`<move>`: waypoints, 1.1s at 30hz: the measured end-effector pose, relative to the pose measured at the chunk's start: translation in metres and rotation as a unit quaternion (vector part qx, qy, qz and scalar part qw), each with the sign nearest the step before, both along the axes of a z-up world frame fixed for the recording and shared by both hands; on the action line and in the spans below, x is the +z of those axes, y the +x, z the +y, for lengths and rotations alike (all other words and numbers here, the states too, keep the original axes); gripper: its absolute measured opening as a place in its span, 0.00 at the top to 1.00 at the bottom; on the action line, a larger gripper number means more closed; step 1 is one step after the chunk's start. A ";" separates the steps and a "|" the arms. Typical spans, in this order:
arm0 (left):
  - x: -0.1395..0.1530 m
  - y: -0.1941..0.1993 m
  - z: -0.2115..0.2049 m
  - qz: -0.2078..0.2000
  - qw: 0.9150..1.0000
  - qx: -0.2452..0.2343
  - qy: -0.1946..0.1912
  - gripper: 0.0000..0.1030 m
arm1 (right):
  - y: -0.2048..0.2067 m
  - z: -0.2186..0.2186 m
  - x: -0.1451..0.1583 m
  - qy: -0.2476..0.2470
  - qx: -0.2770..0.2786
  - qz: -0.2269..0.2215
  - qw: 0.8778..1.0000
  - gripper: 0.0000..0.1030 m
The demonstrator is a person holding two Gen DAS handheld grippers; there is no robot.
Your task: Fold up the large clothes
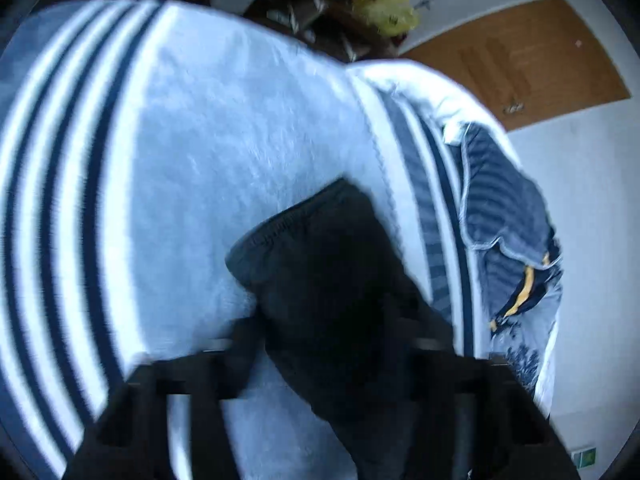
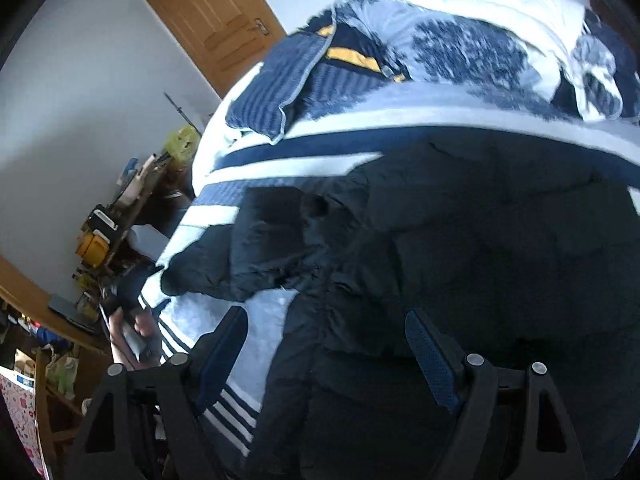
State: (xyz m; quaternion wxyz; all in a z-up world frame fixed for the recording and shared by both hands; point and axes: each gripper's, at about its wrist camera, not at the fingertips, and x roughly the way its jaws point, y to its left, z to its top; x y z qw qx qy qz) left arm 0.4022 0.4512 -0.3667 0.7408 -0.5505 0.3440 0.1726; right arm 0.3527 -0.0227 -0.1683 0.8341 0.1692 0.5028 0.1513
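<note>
A large black padded jacket (image 2: 460, 240) lies spread on a bed with a white and navy striped blanket (image 2: 304, 148). One sleeve (image 2: 256, 248) stretches out to the left. My right gripper (image 2: 326, 340) is open just above the jacket's lower part, fingers apart. In the left wrist view the sleeve with its cuff (image 1: 320, 260) runs between the fingers of my left gripper (image 1: 332, 336); the view is blurred and dark, so whether the jaws pinch it is unclear. The left gripper and the hand holding it (image 2: 132, 320) also show at the bed's left edge.
A crumpled blue, white and yellow quilt (image 2: 360, 64) lies at the far side of the bed. A wooden door (image 2: 216, 20) is in the white wall behind. Cluttered shelves (image 2: 112, 232) and a wooden table edge (image 2: 36, 300) stand left of the bed.
</note>
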 end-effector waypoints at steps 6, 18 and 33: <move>0.093 -0.005 -0.048 -0.071 0.985 -0.044 0.151 0.92 | -0.004 -0.012 -0.013 -0.005 -0.006 0.007 1.000 0.19; 0.329 -0.080 -0.317 -0.276 0.863 -0.265 0.330 0.93 | -0.065 -0.069 0.008 0.032 -0.047 -0.016 0.998 0.19; 0.258 -0.065 -0.597 -0.183 0.805 -0.482 0.293 0.93 | -0.093 -0.224 -0.031 0.122 -0.158 -0.045 0.979 0.19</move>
